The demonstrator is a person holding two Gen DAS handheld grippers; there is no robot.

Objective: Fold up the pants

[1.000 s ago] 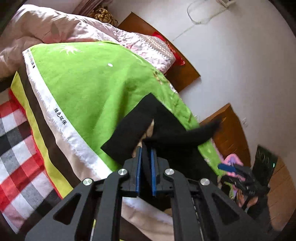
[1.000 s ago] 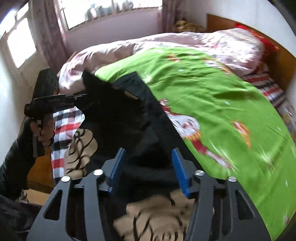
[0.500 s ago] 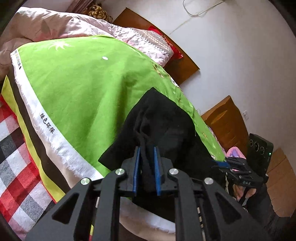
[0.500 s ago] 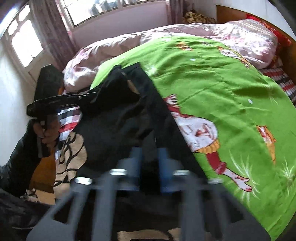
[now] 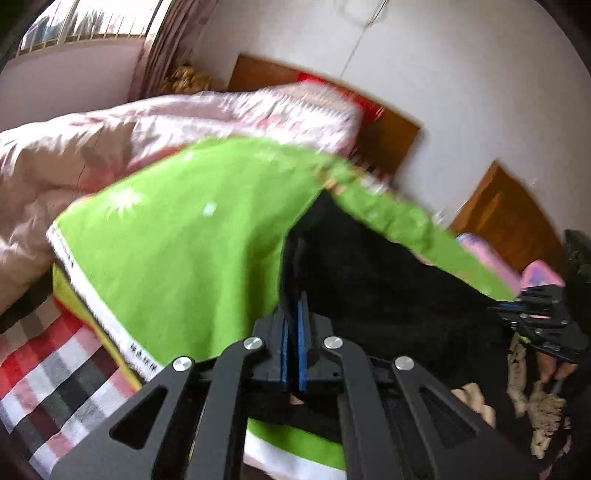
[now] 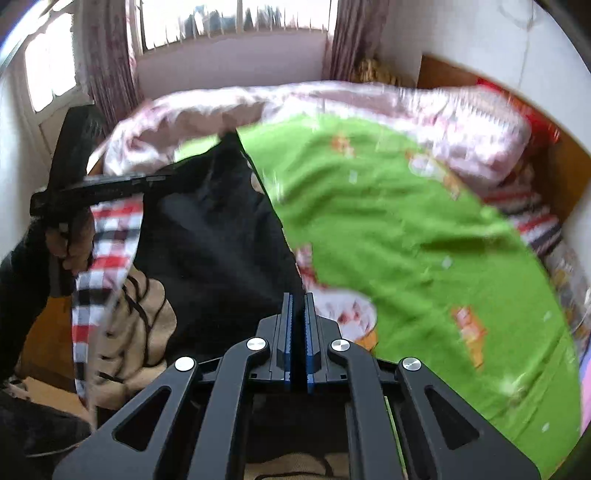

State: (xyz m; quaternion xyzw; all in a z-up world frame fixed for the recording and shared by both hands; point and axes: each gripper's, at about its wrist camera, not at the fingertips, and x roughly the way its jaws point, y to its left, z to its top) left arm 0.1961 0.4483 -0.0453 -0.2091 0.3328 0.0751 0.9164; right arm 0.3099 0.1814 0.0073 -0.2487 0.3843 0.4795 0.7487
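The black pants (image 5: 376, 280) hang stretched between both grippers above the near edge of the bed, over the green blanket (image 5: 184, 258). My left gripper (image 5: 293, 314) is shut on one edge of the pants; it also shows at the left of the right wrist view (image 6: 162, 181). My right gripper (image 6: 298, 306) is shut on the other edge of the pants (image 6: 218, 236); it also shows at the right of the left wrist view (image 5: 517, 306). Both views are blurred by motion.
A pink quilt (image 5: 110, 147) lies bunched at the bed's far side. A red plaid sheet (image 5: 48, 362) lies under the blanket. A wooden headboard (image 5: 388, 140) stands against the white wall. A window (image 6: 236, 18) is beyond the bed. A beige patterned cloth (image 6: 140, 325) lies near the bed's edge.
My right gripper has shut on the pants. Both grippers have lifted and spread the pants wider over the bed's edge. The views have swung toward the window.
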